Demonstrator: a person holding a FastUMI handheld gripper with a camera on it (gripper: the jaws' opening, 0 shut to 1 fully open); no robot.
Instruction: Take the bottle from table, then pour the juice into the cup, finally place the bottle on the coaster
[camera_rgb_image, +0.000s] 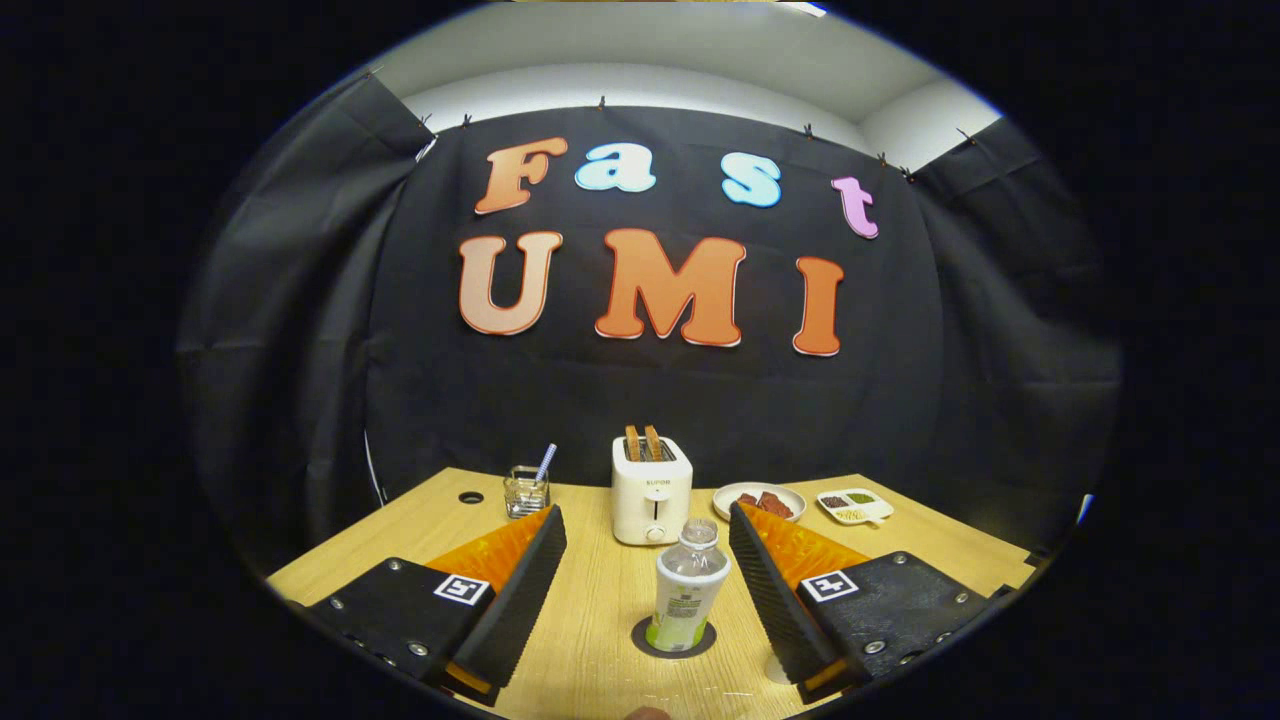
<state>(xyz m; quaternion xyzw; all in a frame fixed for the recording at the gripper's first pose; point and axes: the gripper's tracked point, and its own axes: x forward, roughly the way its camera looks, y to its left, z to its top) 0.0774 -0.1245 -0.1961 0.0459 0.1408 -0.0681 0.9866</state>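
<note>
The bottle (688, 588) stands upright on a dark round coaster (673, 640), its long axis vertical and its cap pointing straight up, with the label wrapped around its lower half. It sits on the wooden surface (600, 610) between the two fingers of the hand-held gripper (647, 578), nearer the right finger than the left, and neither finger touches it. The fingers are spread wide apart, holding nothing, their ribbed inner faces turned toward the bottle from either side. Taking the bottle as the landmark: directly behind it stands a pale toaster (651, 490) with two slices of toast (644, 442) sticking up out of its slots. Behind and to the left of the bottle, past the tip of the left finger, is a clear glass cup (526, 491) with a striped straw (545, 462) leaning in it; further left of that a small round hole (470, 497) is cut in the surface. Behind and to the right of the bottle lies a round plate (759, 500) with brown pieces of food on it, and beyond that a small divided dish (855, 505) holding little portions in separate compartments.
</note>
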